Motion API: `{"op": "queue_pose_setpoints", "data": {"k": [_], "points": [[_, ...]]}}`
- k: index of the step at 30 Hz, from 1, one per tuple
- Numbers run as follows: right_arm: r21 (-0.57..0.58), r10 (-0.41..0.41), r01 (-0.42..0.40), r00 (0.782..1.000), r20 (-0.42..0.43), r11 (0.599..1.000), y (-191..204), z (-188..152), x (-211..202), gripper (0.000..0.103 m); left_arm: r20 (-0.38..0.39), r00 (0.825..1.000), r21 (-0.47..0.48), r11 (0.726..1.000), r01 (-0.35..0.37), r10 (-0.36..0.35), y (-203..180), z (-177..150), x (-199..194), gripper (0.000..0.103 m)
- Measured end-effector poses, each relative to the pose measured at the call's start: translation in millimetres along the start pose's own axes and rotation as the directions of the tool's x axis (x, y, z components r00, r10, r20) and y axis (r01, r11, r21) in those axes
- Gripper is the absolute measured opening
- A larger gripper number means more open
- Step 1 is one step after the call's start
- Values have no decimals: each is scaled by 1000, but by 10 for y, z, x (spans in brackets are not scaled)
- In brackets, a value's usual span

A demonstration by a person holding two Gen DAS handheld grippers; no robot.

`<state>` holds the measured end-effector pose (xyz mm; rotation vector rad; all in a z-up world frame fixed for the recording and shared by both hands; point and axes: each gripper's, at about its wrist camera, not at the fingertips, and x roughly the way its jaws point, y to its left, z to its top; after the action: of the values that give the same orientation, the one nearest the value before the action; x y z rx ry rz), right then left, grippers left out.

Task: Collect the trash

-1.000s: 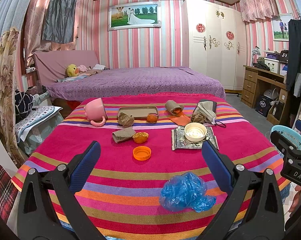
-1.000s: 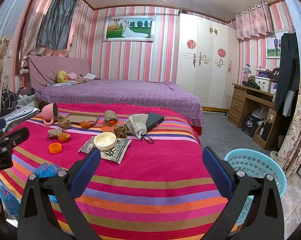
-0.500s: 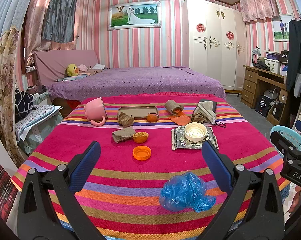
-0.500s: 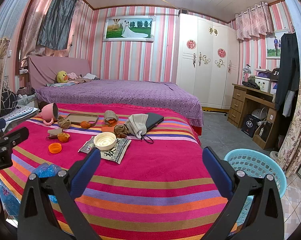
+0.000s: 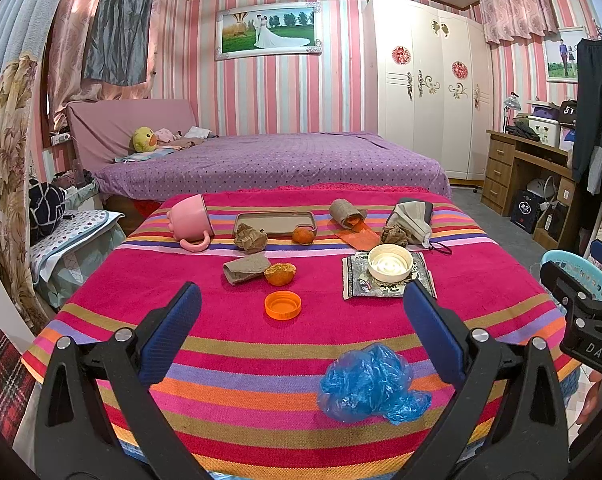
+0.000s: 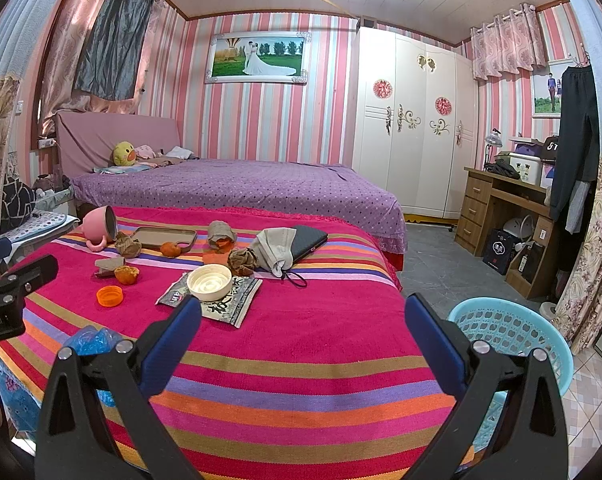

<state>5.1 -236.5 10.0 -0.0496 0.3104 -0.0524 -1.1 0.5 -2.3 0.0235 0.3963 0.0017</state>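
on the striped counter (image 5: 229,360), a crumpled blue bag (image 5: 371,382) lies near the front edge, between the wide, empty fingers of the left hand-held gripper (image 5: 301,334). the right hand-held gripper (image 6: 303,336) also gapes wide beside the blue basket (image 6: 513,332).

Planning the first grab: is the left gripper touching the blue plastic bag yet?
Apart. The left wrist view shows the blue plastic bag lying between the open fingers of the left gripper, striped cloth visible on both sides.
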Motion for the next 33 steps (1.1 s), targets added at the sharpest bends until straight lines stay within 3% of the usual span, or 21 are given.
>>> {"op": "queue_pose_setpoints", "data": {"k": [33], "points": [[24, -7, 7, 1000, -14, 1000, -68, -8, 64, 99, -25, 1000, -9, 1000, 10, -10, -55, -30, 80, 98]]}}
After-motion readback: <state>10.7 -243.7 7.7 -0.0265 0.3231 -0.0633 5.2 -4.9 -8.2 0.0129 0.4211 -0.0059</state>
